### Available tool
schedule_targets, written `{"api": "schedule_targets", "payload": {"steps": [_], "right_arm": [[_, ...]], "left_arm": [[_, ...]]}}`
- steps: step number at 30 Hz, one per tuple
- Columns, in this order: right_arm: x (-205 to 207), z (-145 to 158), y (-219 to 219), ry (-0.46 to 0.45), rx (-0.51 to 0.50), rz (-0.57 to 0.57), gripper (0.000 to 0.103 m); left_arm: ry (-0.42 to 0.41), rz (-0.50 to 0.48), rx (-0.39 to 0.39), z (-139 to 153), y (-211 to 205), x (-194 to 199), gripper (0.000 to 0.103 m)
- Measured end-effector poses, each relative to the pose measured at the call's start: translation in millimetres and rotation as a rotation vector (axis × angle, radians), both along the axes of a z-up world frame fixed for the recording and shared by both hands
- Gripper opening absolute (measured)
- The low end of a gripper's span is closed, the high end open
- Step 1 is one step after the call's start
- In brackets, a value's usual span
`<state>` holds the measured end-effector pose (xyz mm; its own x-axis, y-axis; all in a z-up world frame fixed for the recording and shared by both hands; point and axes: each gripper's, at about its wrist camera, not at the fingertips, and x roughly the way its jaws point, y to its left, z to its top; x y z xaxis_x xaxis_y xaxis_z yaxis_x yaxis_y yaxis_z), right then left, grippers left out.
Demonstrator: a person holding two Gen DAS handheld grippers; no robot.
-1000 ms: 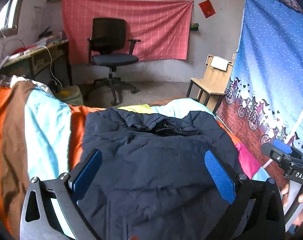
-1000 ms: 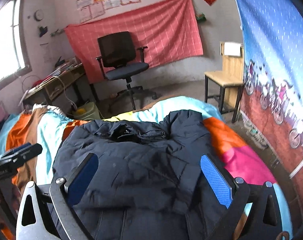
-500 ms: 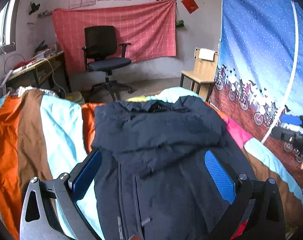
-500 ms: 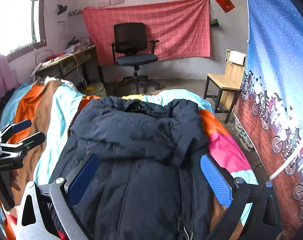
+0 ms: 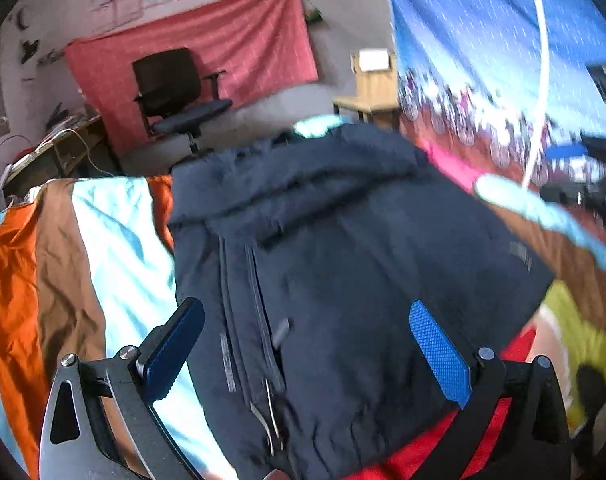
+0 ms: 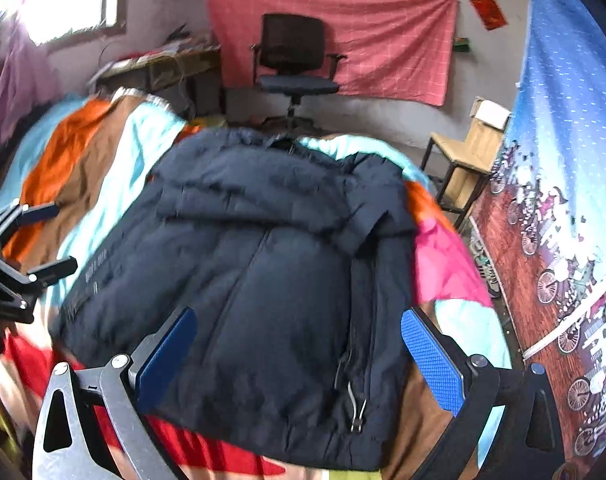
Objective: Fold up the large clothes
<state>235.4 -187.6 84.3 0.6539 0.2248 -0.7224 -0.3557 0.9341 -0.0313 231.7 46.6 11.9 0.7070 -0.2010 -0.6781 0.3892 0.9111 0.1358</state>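
A dark navy padded jacket [image 6: 271, 272] lies flat on a striped bedspread [image 6: 91, 160], zip side up, with its sleeves folded across the chest. It also fills the left wrist view [image 5: 343, 264]. My left gripper [image 5: 307, 332] is open and empty above the jacket's lower hem; it also shows at the left edge of the right wrist view [image 6: 35, 240]. My right gripper [image 6: 299, 344] is open and empty above the hem near the zip pull [image 6: 357, 404]; it shows blurred at the right of the left wrist view [image 5: 583, 176].
A black office chair [image 6: 293, 64] stands before a red cloth on the far wall. A wooden chair [image 6: 469, 148] stands right of the bed. A blue patterned curtain [image 6: 563, 160] hangs on the right. A cluttered desk [image 6: 159, 68] stands under the window.
Both grippers have pulled back toward the near end of the bed and risen. More of the jacket, down to its hem and zip, is now in view. Both stay open.
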Motion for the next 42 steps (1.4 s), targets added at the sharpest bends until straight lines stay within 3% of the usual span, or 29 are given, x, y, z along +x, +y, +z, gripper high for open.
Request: {"api": "schedule_targets", "payload": {"steps": [2, 7, 12, 20, 23, 27, 33, 38, 42], "right_arm": [[-3.6, -17.2, -1.5, 0.019, 0.002, 0.031, 0.103], [-11.4, -54.5, -7.8, 0.053, 0.014, 0.078, 0.103], [-24.3, -85.7, -18.0, 0.117, -0.018, 0.116, 0.103], [-44.1, -124.5, -38.9, 0.179, -0.098, 0.160, 0.103], [-47.6, -133.8, -44.6, 0.198, -0.108, 0.164, 0.103], [-47.8, -143.2, -49.7, 0.205, -0.127, 0.168, 0.103], [-53.5, -151.8, -49.0, 0.172, -0.176, 0.192, 0.103], [-60.4, -162.7, -46.3, 0.150, -0.234, 0.234, 0.103], [-64.8, -173.7, -40.0, 0.088, -0.337, 0.232, 0.103]], "left_arm": [[0.025, 0.016, 0.050, -17.4, 0.5, -8.1, 0.101], [0.080, 0.046, 0.052, -41.8, 5.8, -18.7, 0.101], [0.134, 0.001, 0.078, -59.3, 3.5, -34.0, 0.101], [0.163, -0.049, 0.245, -94.3, 3.9, -58.9, 0.101], [0.180, -0.042, 0.272, -104.9, 7.5, -59.3, 0.101], [0.161, -0.027, 0.331, -115.2, 6.7, -60.5, 0.101], [0.068, 0.020, 0.419, -121.5, 0.4, -60.4, 0.101], [0.057, 0.028, 0.396, -120.4, 3.1, -56.0, 0.101], [0.042, 0.050, 0.387, -118.3, 3.6, -54.4, 0.101]]}}
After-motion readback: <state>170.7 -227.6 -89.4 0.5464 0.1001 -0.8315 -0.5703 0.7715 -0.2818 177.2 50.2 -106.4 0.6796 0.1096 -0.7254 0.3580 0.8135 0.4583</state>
